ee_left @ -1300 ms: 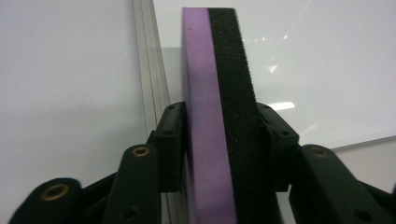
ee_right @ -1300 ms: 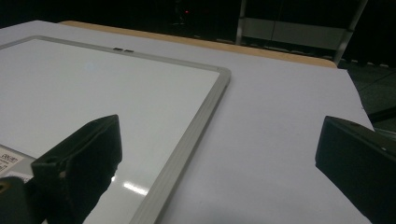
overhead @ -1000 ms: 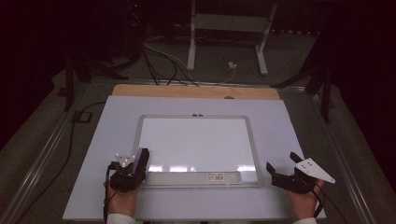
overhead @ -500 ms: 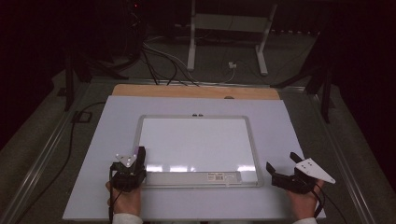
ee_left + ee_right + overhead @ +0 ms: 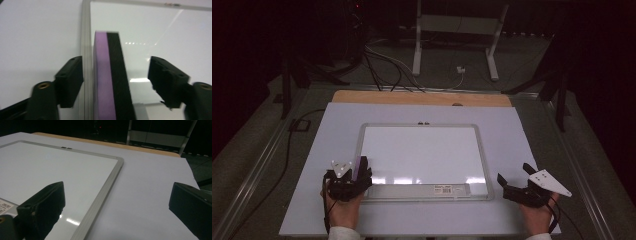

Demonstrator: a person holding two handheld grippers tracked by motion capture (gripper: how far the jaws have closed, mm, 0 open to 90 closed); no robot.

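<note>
Eraser (image 5: 110, 82) between seemingly unclosed left gripper (image 5: 117, 82) jaws

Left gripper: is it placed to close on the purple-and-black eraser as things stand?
Probably yes. The left gripper is open, and the eraser stands on edge between its jaws at the whiteboard's frame, with a gap each side and nothing between.

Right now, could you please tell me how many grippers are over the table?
2. The left gripper is at the whiteboard's near left corner, open around a purple-and-black eraser. The right gripper rests open beside the whiteboard's near right corner.
</note>
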